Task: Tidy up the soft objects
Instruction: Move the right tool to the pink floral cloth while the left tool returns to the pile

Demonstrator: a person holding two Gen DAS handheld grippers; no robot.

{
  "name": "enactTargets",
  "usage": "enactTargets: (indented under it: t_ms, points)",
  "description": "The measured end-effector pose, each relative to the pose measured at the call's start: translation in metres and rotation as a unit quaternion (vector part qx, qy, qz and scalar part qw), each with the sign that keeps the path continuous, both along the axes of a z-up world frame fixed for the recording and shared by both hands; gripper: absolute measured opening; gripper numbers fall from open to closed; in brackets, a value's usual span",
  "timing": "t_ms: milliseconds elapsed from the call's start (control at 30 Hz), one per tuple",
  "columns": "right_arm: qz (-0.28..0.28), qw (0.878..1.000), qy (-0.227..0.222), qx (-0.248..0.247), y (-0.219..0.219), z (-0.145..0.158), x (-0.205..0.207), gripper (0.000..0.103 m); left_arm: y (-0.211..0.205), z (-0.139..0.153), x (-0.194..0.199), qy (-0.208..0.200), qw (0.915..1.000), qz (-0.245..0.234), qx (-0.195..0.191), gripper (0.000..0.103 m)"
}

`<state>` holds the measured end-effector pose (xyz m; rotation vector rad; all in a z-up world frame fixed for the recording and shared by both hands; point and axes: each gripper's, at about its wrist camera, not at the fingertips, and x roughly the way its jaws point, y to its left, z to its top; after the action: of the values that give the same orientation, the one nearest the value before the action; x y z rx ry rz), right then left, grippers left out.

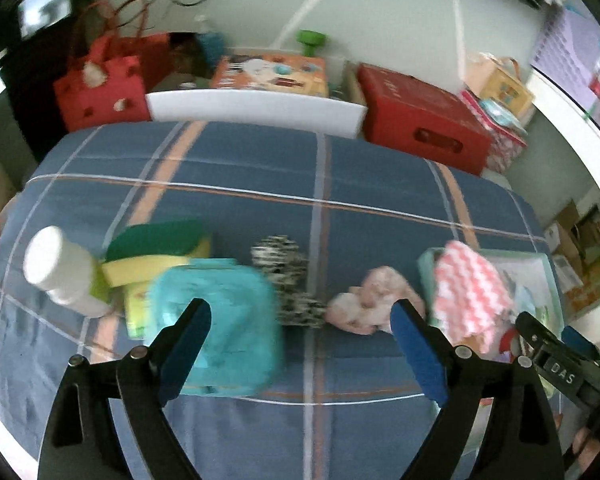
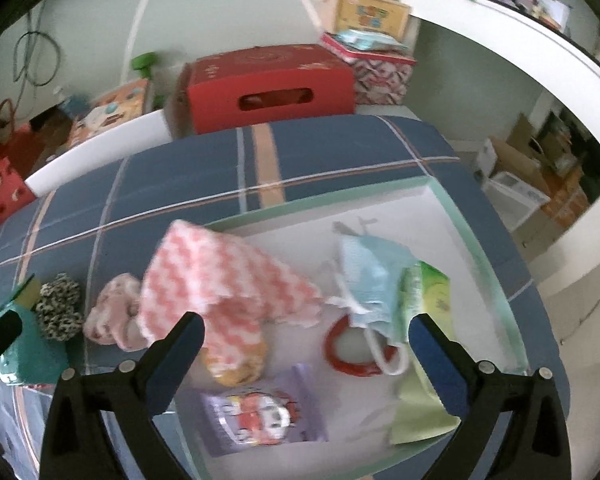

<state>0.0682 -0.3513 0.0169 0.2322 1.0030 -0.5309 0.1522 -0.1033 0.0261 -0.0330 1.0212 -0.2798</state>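
My left gripper (image 1: 300, 320) hangs open over the blue checked cover, nothing pressed between its fingers. Below it lie a teal pack (image 1: 216, 320), a leopard-print scrunchie (image 1: 288, 280) and a pink scrunchie (image 1: 372, 300). A pink-and-white zigzag cloth (image 2: 220, 280) drapes over the left rim of a mint-edged tray (image 2: 480, 240). My right gripper (image 2: 306, 328) stands open above the tray and holds nothing. In the tray lie a blue face mask (image 2: 372, 276), a green tissue pack (image 2: 424, 296), a red ring (image 2: 352, 352) and a purple packet (image 2: 260, 412).
A white bottle (image 1: 60, 272) and yellow-green sponges (image 1: 156, 256) sit left of the teal pack. Beyond the far edge of the cover stand a red box (image 1: 420, 120), a white board (image 1: 256, 108), a red bag (image 1: 100, 88) and stacked toy boxes (image 2: 368, 12).
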Motion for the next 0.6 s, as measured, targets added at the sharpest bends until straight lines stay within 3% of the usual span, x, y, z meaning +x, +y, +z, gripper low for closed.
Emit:
enactTargets:
  t_ms: [300,467,600]
  points:
    - [0.046,0.998,-0.039,0.020,0.040,0.012,0.015,0.103,0.082,-0.004,0.013,0.000,0.9947,0.100,0.022,0.091]
    - [0.072,0.994,-0.062,0.059,0.062,0.010,0.027,0.103,0.117,-0.010,0.016,0.014,0.9905,0.136,0.015,0.091]
    - [0.108,0.991,-0.058,0.053,0.088,0.005,0.041,0.103,0.134,-0.013,0.018,0.022,0.9877,0.155,0.009,0.091]
